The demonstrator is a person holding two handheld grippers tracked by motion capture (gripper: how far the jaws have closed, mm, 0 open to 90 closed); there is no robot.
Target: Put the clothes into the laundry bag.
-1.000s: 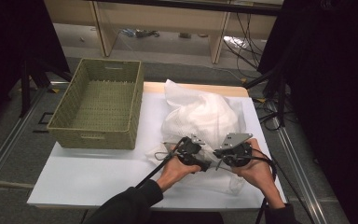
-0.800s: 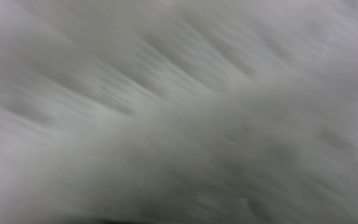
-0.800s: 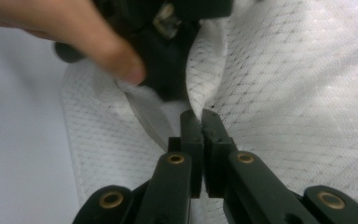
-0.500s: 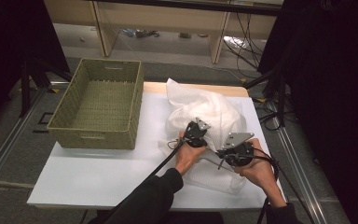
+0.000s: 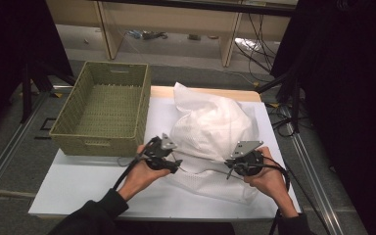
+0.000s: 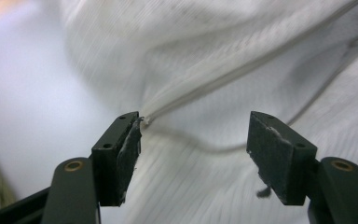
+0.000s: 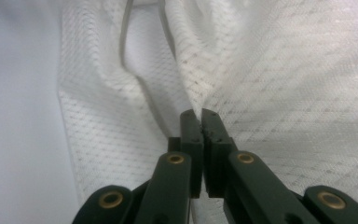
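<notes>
A crumpled white mesh cloth lies heaped on the right half of the white table. My left gripper is at the cloth's near left edge. Its jaws have just been opening and now stand open. A corded seam of the cloth ends at the left pad, and nothing is pinched between the pads. My right gripper is at the cloth's near right edge. It is shut on a fold of the mesh cloth.
An empty olive woven basket stands on the left, its right wall next to the cloth. Low shelving with cables runs behind the table. Dark stands and cables flank the right side.
My left gripper, which reached up onto the cloth heap half a second ago, has come back to the left and nearer, with its jaws wider. The right gripper has kept still.
</notes>
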